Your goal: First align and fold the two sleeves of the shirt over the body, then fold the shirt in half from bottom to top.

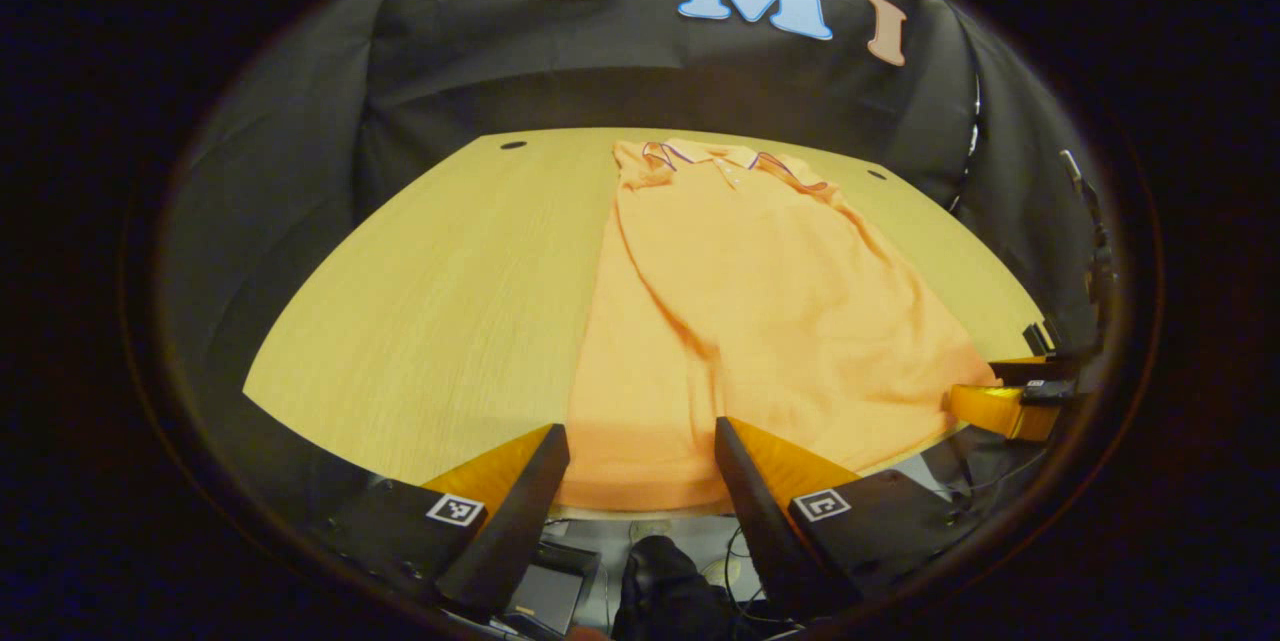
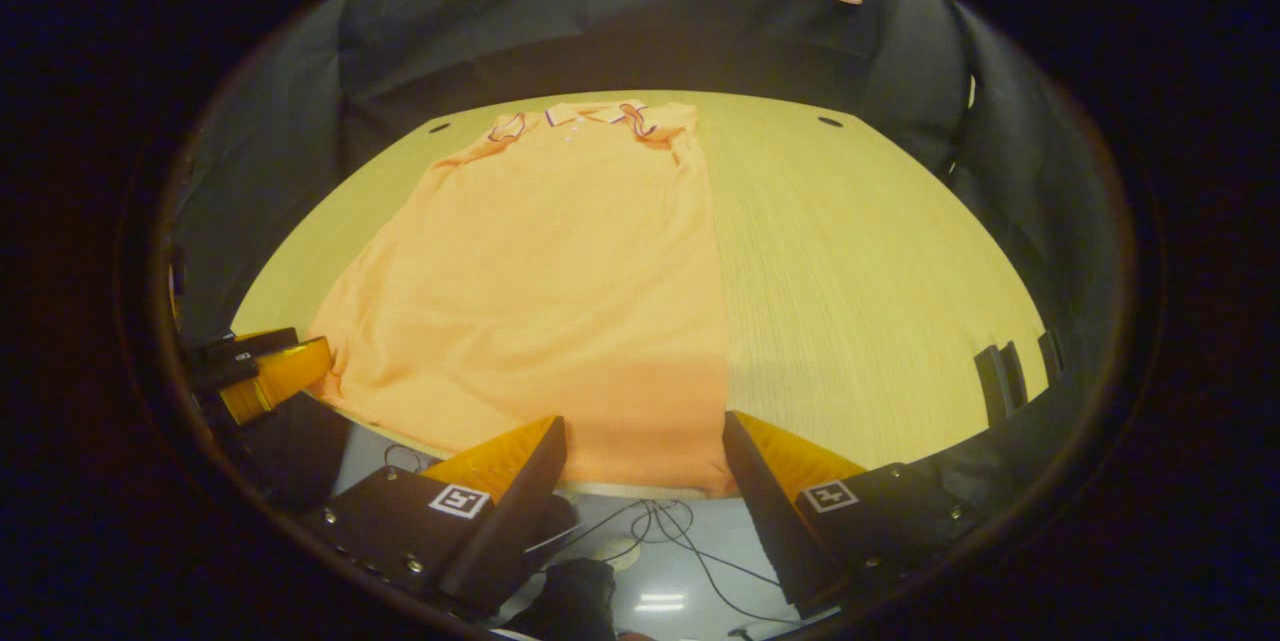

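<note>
An orange polo shirt (image 1: 760, 321) lies flat on the yellow wooden table (image 1: 440, 301), collar (image 1: 720, 159) at the far side and hem at the near edge. No sleeve sticks out sideways, and a fold ridge runs down the body in the left gripper view. My left gripper (image 1: 640, 451) is open, with the hem's left part lying between its fingers. My right gripper (image 2: 645, 451) is open at the hem's right corner of the shirt (image 2: 560, 271). Each gripper appears in the other's view at the shirt's side: the right gripper (image 1: 1005, 409) and the left gripper (image 2: 265, 371).
The table (image 2: 860, 281) has bare wood beside the shirt. Small dark holes (image 1: 513, 145) (image 2: 829, 121) sit near its far corners. Dark clips (image 2: 1000, 376) stand at its right edge. Below the near edge are cables (image 2: 670, 521) on the floor.
</note>
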A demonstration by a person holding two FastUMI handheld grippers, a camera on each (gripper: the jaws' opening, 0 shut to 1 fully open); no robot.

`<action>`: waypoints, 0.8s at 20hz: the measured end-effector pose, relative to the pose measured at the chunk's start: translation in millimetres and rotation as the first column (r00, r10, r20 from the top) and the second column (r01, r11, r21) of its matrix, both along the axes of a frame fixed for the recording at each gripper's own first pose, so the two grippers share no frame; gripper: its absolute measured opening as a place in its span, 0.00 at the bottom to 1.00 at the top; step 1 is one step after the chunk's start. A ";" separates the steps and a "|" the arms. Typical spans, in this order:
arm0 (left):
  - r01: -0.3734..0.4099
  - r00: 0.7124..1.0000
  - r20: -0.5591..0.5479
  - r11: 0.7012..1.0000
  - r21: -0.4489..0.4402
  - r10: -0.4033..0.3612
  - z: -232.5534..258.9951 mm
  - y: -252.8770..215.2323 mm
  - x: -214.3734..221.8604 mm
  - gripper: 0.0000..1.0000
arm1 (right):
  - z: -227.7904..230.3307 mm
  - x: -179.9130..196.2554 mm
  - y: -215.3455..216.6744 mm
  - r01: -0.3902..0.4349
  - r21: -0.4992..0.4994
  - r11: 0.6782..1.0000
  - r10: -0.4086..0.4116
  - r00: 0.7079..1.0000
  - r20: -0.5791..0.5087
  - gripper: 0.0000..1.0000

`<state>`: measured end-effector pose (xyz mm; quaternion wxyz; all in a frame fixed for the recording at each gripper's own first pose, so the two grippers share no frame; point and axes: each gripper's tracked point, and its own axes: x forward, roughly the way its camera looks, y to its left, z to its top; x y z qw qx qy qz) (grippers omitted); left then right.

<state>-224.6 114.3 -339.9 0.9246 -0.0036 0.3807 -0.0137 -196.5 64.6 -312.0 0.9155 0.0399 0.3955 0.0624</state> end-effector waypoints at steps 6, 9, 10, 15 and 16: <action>0.013 1.000 0.004 0.999 0.030 -0.013 -1.5 1.3 0.8 0.93 | 0.4 -2.6 5.8 -0.004 -0.005 1.000 0.004 1.000 0.018 0.79; 0.022 1.000 0.004 0.999 0.035 -0.022 -0.9 3.9 -2.0 0.71 | 0.3 -3.2 3.9 0.017 0.006 1.000 -0.017 1.000 0.017 0.54; 0.021 1.000 0.003 0.999 0.039 -0.021 -0.8 5.0 -2.1 0.59 | 0.4 -3.8 3.7 0.027 0.018 0.999 -0.027 1.000 0.014 0.43; 0.016 1.000 0.000 0.999 0.041 -0.016 0.2 -1.4 -4.5 0.14 | -3.0 -3.5 6.1 0.047 0.034 0.998 -0.047 0.999 0.004 0.09; 0.011 1.000 0.007 0.998 0.059 -0.012 2.8 -0.4 -3.3 0.14 | 1.3 -4.0 5.2 0.044 0.040 0.998 -0.044 0.999 0.001 0.11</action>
